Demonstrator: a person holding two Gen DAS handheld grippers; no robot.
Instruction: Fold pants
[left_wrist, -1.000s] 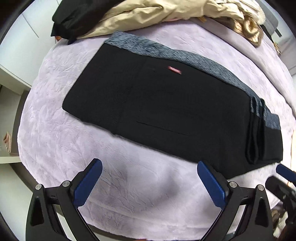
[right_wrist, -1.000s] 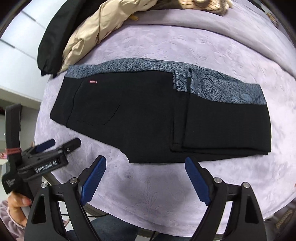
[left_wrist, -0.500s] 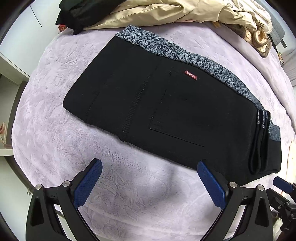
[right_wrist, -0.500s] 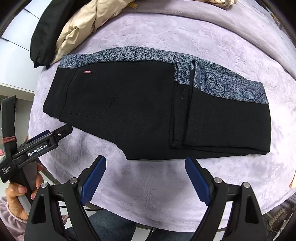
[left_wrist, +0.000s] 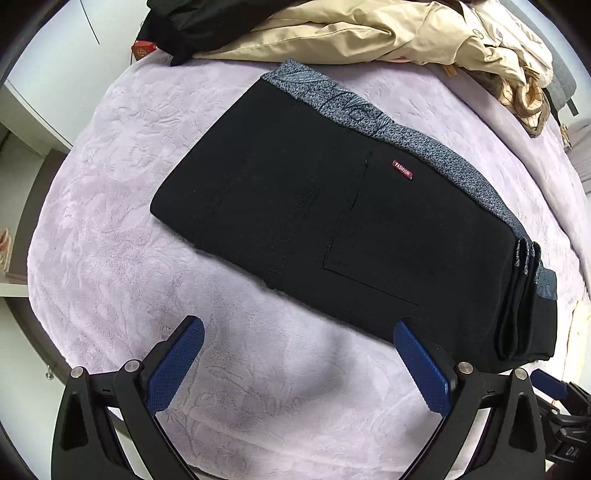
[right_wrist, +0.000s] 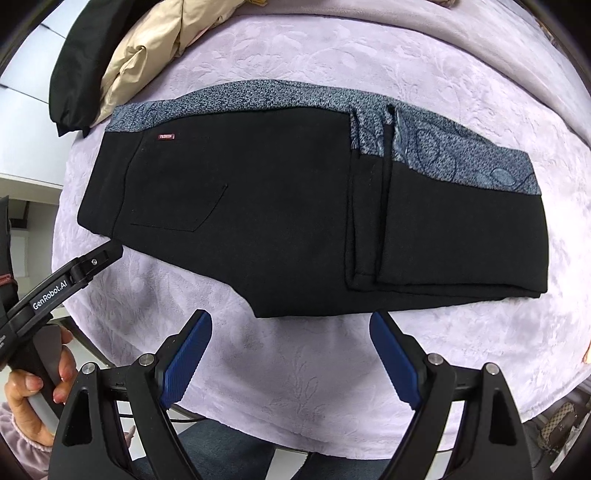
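Black pants (left_wrist: 332, 229) (right_wrist: 266, 221) with a grey patterned waistband (right_wrist: 258, 99) and a small red label (left_wrist: 402, 170) lie flat on the lilac plush cover (left_wrist: 110, 155). Their legs are folded over at the right end, leaving stacked edges (right_wrist: 373, 206). My left gripper (left_wrist: 299, 363) hovers open over bare cover just in front of the pants' near edge. Likewise open and empty, my right gripper (right_wrist: 290, 354) hangs above the cover below the crotch corner. The left tool's body (right_wrist: 62, 284) shows at the left of the right wrist view, held by a hand (right_wrist: 33, 380).
A beige coat (left_wrist: 369, 33) (right_wrist: 147, 55) and a black garment (left_wrist: 207, 22) (right_wrist: 77, 70) are heaped at the far edge of the bed. White furniture (left_wrist: 33, 122) stands to the left. The bed's near edge (right_wrist: 295, 443) runs just behind the grippers.
The left gripper has shifted across the bed, so the pants sit further right and lower in its view. The right gripper has hardly moved. Both stay open.
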